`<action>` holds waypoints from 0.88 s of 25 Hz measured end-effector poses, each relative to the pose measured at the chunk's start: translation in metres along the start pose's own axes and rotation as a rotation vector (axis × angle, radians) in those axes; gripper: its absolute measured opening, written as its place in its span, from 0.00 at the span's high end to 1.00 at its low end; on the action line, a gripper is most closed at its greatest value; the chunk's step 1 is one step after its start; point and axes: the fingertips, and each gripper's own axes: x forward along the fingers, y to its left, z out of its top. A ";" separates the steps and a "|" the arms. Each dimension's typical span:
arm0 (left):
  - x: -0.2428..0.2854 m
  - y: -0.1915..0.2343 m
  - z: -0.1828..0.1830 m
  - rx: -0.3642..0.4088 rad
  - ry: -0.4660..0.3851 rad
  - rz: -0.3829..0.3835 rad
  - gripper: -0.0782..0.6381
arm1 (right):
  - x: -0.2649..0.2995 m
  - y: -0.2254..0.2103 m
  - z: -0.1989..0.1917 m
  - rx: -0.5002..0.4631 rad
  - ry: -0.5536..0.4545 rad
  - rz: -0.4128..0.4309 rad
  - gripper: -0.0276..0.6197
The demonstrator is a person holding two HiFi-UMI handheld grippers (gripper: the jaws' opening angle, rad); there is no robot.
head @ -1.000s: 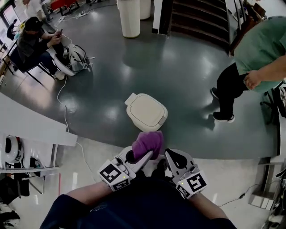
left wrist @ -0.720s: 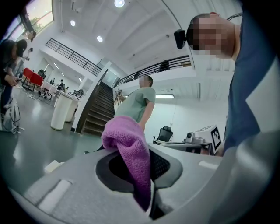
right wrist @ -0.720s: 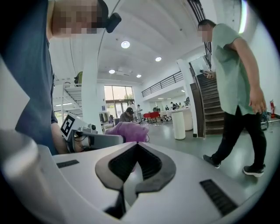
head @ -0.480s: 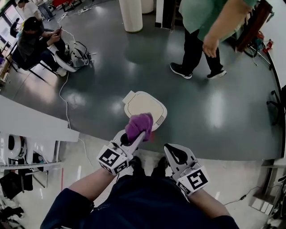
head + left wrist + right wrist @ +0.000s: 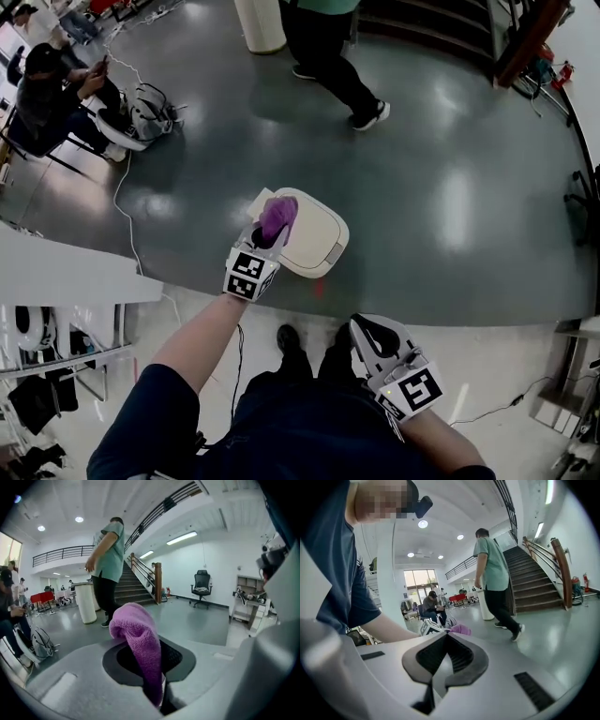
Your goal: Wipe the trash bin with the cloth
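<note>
A cream trash bin (image 5: 309, 234) with a closed lid stands on the dark floor ahead of me. My left gripper (image 5: 265, 234) reaches out over the bin's left side, shut on a purple cloth (image 5: 277, 215) that bunches above the jaws. In the left gripper view the cloth (image 5: 140, 644) hangs pinched between the closed jaws. My right gripper (image 5: 371, 336) stays back near my body, shut with nothing in it. The right gripper view shows the cloth (image 5: 461, 629) and the left gripper's marker cube (image 5: 429, 627) beyond its jaws.
A person in a green shirt (image 5: 328, 47) walks across the floor behind the bin. Another person (image 5: 47, 94) sits at the far left beside a backpack (image 5: 150, 117). A white cylinder bin (image 5: 260, 23) stands at the back. A cable (image 5: 127, 206) runs along the left; a staircase (image 5: 534, 583) rises behind.
My left gripper has moved forward and up from near my body to over the bin with the cloth. The walking person crossed from right to the back middle. The right gripper stayed put.
</note>
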 end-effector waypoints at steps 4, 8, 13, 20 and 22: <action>0.038 0.022 -0.025 0.080 0.081 -0.002 0.81 | 0.006 -0.003 -0.004 0.001 0.009 -0.026 0.94; 0.072 0.031 -0.047 0.189 0.162 -0.024 0.81 | 0.009 -0.006 -0.012 0.013 0.009 -0.052 0.94; 0.110 0.045 -0.072 0.281 0.244 -0.025 0.81 | 0.019 -0.014 -0.023 0.021 0.011 -0.069 0.94; 0.150 0.054 -0.090 0.448 0.324 -0.032 0.81 | 0.058 -0.048 -0.041 -0.011 0.025 -0.099 0.94; 0.160 0.055 -0.095 0.516 0.352 -0.034 0.81 | 0.074 -0.061 -0.046 -0.013 0.017 -0.105 0.94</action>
